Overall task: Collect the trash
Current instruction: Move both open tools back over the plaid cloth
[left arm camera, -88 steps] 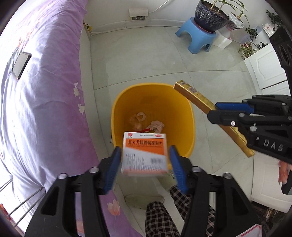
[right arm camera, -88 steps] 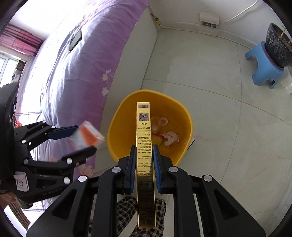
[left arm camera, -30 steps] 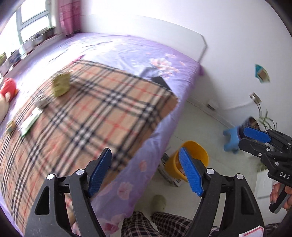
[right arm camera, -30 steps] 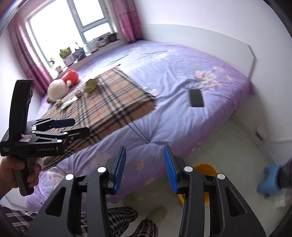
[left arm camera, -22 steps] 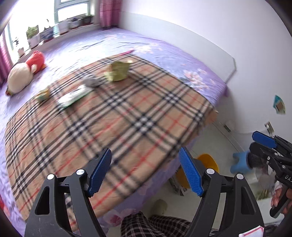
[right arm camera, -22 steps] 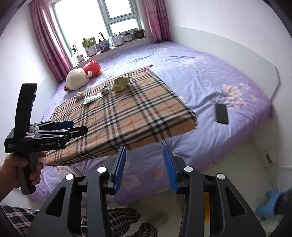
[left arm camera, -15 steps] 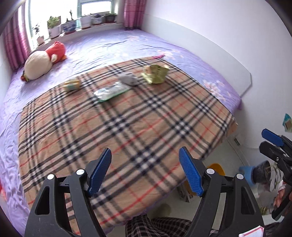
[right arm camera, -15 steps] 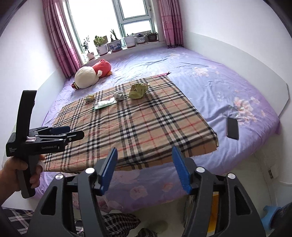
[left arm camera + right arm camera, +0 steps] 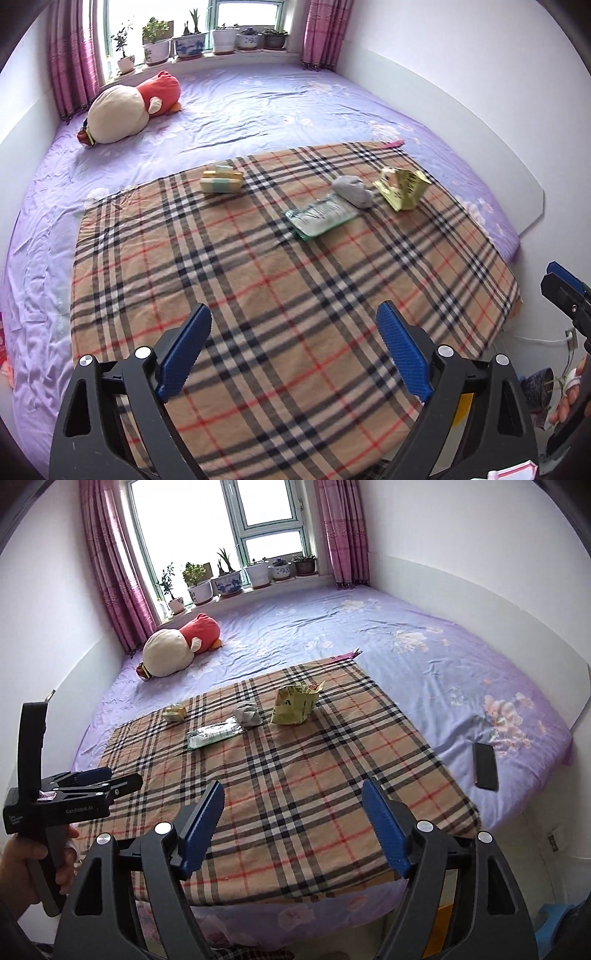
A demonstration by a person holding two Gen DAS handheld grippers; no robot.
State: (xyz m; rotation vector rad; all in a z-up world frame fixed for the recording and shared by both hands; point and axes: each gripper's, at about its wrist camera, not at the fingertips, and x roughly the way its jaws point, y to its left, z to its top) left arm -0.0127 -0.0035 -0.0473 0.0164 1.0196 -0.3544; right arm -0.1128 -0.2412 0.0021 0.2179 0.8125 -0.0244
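Observation:
Several bits of trash lie on the far part of a plaid blanket on the bed: a small yellow box, a grey crumpled wad, a green-white packet and a torn yellow bag. The right wrist view shows the same bag, wad, packet and box. My left gripper hovers over the near half of the blanket, its jaws opening with nothing between them. My right gripper is further right, also opening and empty.
A black phone lies on the purple sheet at the right. A plush toy rests near the window, under a sill of potted plants. A sliver of the yellow bin shows by the bed's corner.
Both views have swung up from the yellow bin on the floor to the bed. The boxes held earlier are gone from both grippers, and both pairs of jaws have widened.

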